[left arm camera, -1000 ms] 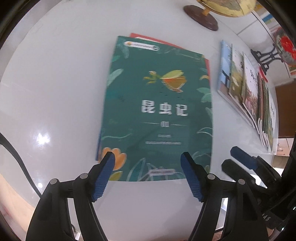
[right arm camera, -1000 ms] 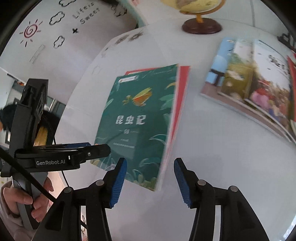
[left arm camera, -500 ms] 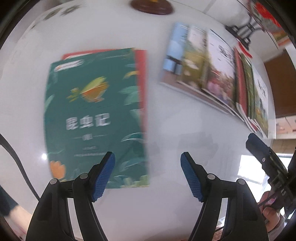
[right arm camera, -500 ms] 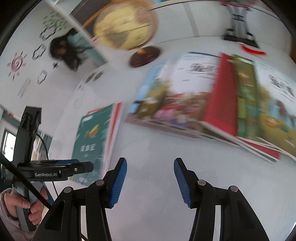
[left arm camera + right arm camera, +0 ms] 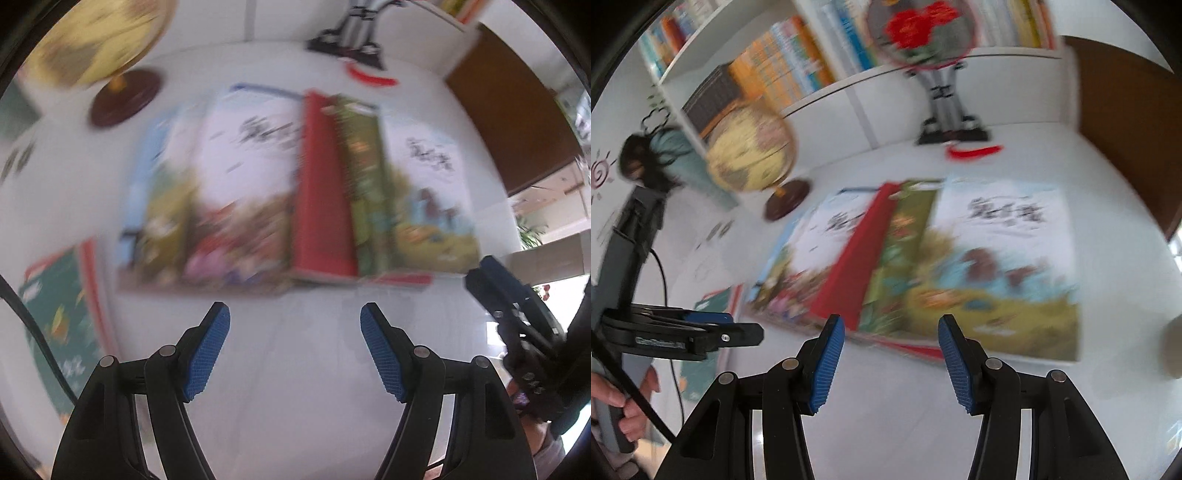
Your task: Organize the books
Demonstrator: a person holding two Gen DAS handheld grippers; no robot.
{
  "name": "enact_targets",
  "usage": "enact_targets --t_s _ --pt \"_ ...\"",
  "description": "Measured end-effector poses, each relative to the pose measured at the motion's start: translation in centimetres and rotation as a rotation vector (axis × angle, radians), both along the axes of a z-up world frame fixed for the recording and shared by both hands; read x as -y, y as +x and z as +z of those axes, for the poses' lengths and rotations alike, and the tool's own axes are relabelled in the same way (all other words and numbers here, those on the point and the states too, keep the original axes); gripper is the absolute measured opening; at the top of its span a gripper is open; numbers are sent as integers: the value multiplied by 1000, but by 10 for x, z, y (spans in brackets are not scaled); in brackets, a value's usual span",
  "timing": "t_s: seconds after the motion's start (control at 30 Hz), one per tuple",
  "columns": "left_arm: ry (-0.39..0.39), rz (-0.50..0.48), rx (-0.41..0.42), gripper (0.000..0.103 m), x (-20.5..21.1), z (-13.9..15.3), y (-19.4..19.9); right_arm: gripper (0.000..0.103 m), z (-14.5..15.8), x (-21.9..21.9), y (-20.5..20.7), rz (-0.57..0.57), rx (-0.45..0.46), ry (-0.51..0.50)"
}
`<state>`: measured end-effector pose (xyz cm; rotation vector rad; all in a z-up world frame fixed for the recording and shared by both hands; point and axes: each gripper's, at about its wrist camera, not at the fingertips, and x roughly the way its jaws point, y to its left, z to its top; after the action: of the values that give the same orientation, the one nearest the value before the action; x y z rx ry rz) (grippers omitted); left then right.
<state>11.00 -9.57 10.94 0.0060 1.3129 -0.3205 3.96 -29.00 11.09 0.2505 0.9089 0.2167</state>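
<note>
Both views are smeared w/ motion blur, so detail is soft. Left gripper [image 5: 295, 354] hangs over bare white table [image 5: 303, 406], blue pads spread apart, nothing btwn them. Right gripper [image 5: 891, 363] same story: jaws apart, empty, over white tabletop just short of the books.

Main thing: the row of overlapping picture books [image 5: 295, 192] fanned across the table, each one partly covering its neighbour. From left wrist view it sits just beyond the fingertips, filling the middle. A red book [image 5: 317, 192] shows as a strip mid-row, a green-cover book [image 5: 364, 192] right beside it, touching. Rightmost on top is a white-and-landscape cover w/ dark characters [image 5: 1004, 266]; in the right wrist view its near edge lies just past the right gripper's pads. Text too blurred to read.

Off to the left, apart from the row, the dark green book [image 5: 55, 314] lies flat on a red one whose edge peeks out along its side. Left gripper's black body w/ cable also shows at the left edge of the right wrist view, a hand [image 5: 624, 406] wrapped round its handle.

Behind the row: yellow globe [image 5: 750, 151] on a dark round base, near the row's far-left corner. A stand w/ red decoration [image 5: 934, 33] at the back, a small red curved item [image 5: 973, 151] on the table by its foot. Shelves of book spines [image 5: 783, 70] run along the wall.
</note>
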Motion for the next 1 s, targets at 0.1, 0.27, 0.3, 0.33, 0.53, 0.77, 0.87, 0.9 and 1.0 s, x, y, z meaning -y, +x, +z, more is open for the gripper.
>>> enact_targets --t_s 0.1,0.27,0.3,0.33,0.53,0.77,0.87,0.9,1.0 --pt "-19 -41 30 72 35 0 11 51 -10 35 2 -91 -1 4" --pt "-37 -92 46 72 92 -11 32 51 -30 88 9 -214 -33 30" --pt "-41 -99 54 72 100 -12 33 51 -35 100 13 -238 -44 47" --pt "-45 -108 61 72 108 -15 37 51 -39 107 17 -248 -51 57" --pt "-17 -98 33 72 128 -35 54 51 -59 122 39 -227 -94 62" --pt "-82 -104 -5 72 133 -43 59 56 -72 124 53 -181 -118 122" --pt "-66 -121 -4 72 138 -43 56 59 -73 122 57 -153 -129 133" --pt "-61 -126 -2 72 138 -43 54 59 -72 122 58 -147 -134 133" --pt "-67 -123 -15 72 134 -43 50 59 -72 122 60 -117 -149 144"
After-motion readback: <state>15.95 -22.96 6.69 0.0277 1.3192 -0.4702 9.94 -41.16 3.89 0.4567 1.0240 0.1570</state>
